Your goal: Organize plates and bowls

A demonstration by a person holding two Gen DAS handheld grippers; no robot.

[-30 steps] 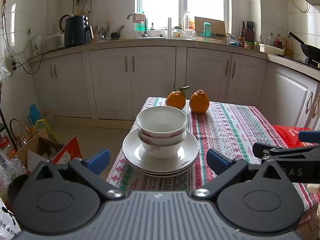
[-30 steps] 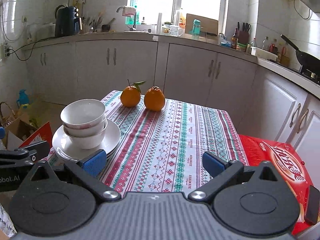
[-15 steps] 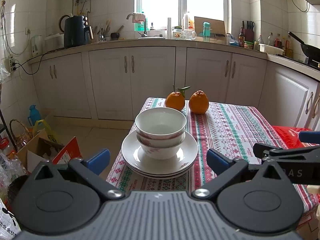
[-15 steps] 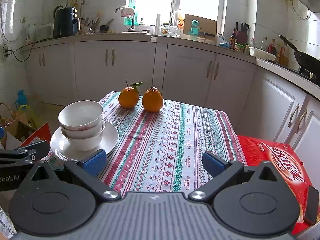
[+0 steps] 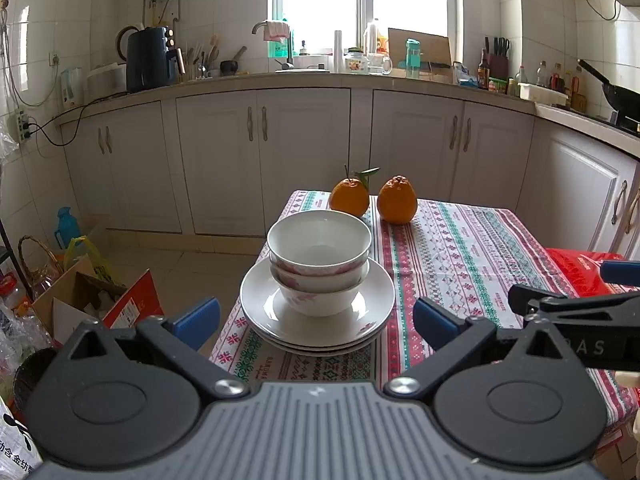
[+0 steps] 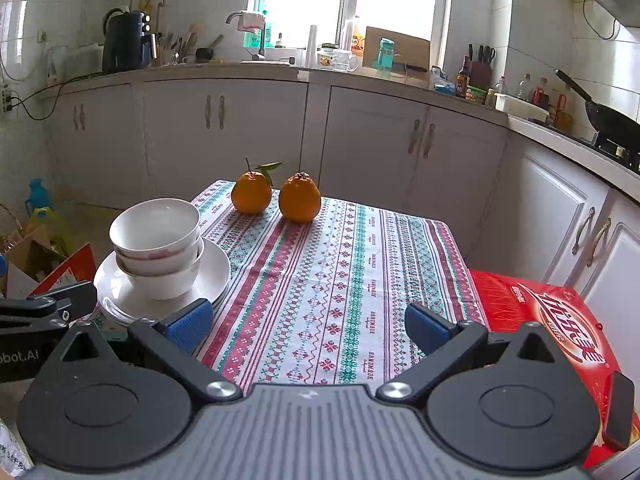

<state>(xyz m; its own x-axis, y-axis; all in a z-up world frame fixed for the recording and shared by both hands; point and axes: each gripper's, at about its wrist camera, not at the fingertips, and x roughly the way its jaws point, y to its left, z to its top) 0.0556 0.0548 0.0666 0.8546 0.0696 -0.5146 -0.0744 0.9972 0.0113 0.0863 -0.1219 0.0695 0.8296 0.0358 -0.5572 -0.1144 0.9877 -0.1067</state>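
Two white bowls [image 5: 319, 258] are sitting nested one inside the other on a stack of white plates [image 5: 372, 300], which is resting at the near left corner of the worktop [image 5: 460, 256] with its striped cloth. The stacking is looking essentially done; nothing else of the crockery is lying loose in either view, so little seems left beyond a possible shift of the pile. The left hand-held gripper [image 5: 316, 320] is hovering just short of the plates, fingers spread wide and holding nothing. The right hand-held gripper [image 6: 308, 322] is pointing over bare cloth, likewise wide and empty. Two oranges [image 5: 372, 198] are sitting at the far edge, and a red box [image 6: 560, 320] is lying beside the worktop on the right.
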